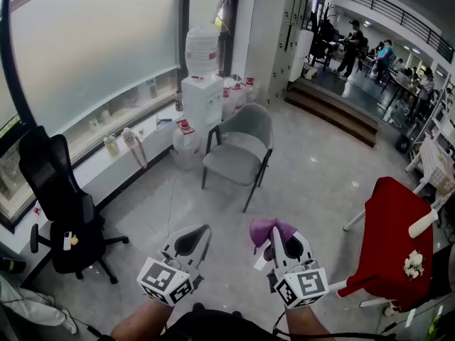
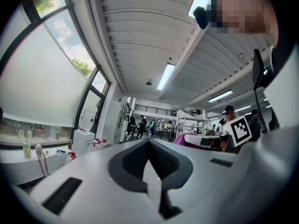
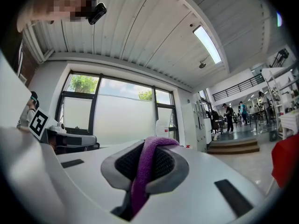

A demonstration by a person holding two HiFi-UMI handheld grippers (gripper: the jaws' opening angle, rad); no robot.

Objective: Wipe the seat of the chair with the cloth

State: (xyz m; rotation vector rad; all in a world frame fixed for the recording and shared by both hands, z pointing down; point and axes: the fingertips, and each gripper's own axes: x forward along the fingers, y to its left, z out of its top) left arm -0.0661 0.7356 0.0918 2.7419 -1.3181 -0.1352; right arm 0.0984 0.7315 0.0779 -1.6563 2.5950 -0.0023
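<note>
A grey chair (image 1: pixel 238 151) with a padded seat and dark legs stands on the floor ahead of me, some way beyond both grippers. My right gripper (image 1: pixel 276 234) is shut on a purple cloth (image 1: pixel 264 229), which bunches out past its tips; in the right gripper view the purple cloth (image 3: pixel 145 169) runs as a strip between the closed jaws. My left gripper (image 1: pixel 200 234) is held low at the left, jaws together with nothing in them. Both point roughly toward the chair and are well short of it.
A black office chair (image 1: pixel 60 204) stands at the left by the window ledge. A water dispenser (image 1: pixel 201 84) and bottles sit behind the grey chair. A red-draped chair (image 1: pixel 392 240) is at the right. Steps (image 1: pixel 334 109) lead up to a room with people.
</note>
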